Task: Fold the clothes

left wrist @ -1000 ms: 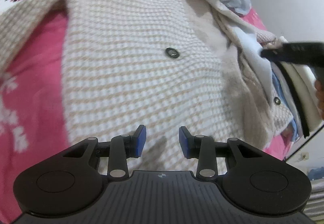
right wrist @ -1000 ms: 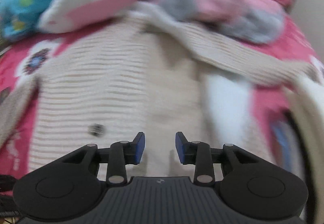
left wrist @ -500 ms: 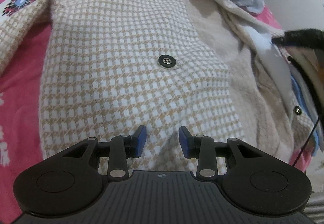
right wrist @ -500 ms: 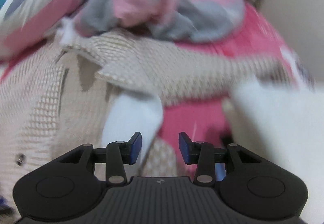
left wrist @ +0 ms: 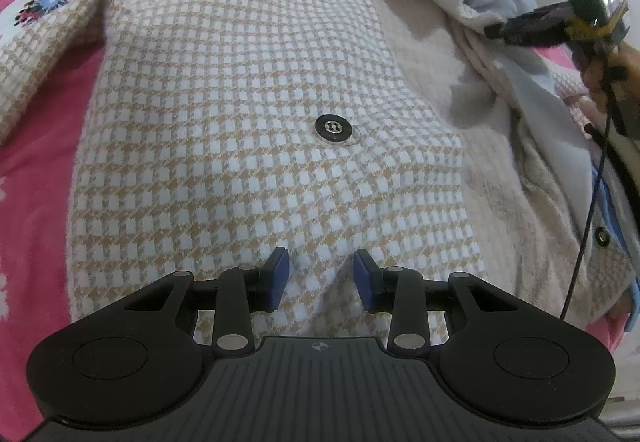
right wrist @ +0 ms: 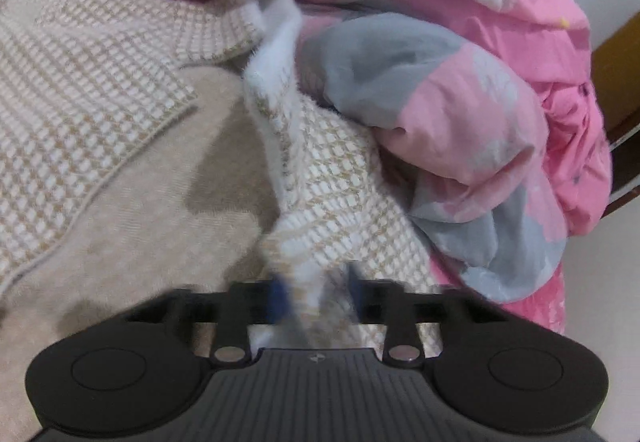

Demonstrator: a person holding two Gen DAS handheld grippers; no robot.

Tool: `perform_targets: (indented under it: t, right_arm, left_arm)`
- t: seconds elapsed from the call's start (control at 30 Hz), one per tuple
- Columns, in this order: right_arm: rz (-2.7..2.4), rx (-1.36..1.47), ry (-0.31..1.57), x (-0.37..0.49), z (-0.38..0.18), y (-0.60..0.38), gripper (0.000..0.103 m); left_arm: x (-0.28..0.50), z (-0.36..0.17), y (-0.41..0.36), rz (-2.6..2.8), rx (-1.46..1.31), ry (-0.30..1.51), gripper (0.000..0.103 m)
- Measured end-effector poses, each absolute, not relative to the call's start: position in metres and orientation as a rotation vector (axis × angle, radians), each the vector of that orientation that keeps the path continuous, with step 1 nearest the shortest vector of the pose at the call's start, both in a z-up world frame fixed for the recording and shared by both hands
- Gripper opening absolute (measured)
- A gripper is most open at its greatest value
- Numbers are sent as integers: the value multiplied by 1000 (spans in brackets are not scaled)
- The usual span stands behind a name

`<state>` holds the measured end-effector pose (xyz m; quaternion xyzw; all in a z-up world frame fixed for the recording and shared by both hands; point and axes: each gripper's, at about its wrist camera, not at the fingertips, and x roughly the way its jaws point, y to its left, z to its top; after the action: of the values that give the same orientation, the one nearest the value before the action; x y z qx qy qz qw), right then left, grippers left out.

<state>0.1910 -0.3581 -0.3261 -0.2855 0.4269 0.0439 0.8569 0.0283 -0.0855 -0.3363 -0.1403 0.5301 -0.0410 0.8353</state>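
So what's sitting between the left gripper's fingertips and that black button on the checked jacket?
Only jacket cloth, per the left wrist view: a bare, slightly rumpled stretch of the checked front panel runs from the left gripper up to the button.

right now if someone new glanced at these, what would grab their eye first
A beige-and-white houndstooth jacket lies spread across a hot pink floral bedsheet, one black button at the middle of its front panel. The right gripper has just closed on the jacket's front edge, beside a crumpled pink-and-grey quilt. The left gripper hovers open over the hem.
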Motion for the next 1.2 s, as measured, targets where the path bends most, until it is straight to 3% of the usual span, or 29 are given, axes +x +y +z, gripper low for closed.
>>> perform_targets:
  t: [0.13, 0.27, 0.47, 0.7, 0.77, 0.83, 1.0, 1.03, 1.2]
  right_arm:
    - [124, -384, 921, 197, -288, -366, 4]
    - [224, 51, 984, 216, -246, -381, 4]
    - [329, 469, 1120, 257, -255, -371, 4]
    - [305, 339, 1180, 293, -303, -323, 9]
    - [311, 237, 1235, 302, -324, -303, 27]
    - [314, 140, 1258, 305, -336, -285, 32]
    - [280, 154, 1171, 265, -272, -308, 43]
    - [258, 162, 1145, 250, -257, -319, 49]
    - [113, 177, 1065, 168, -192, -373, 50]
  left_arm:
    - [29, -337, -81, -94, -322, 1119, 35]
    - [30, -336, -76, -102, -362, 1120, 35]
    - [32, -338, -71, -128, -384, 1121, 35]
    - [35, -339, -60, -137, -419, 1130, 35]
    - [36, -338, -60, -145, -411, 1133, 35]
    - [36, -336, -60, -154, -401, 1134, 35]
    - [39, -330, -59, -184, -397, 1128, 35]
    - [40, -328, -59, -191, -401, 1125, 35]
    - [53, -321, -66, -251, -468, 1111, 35]
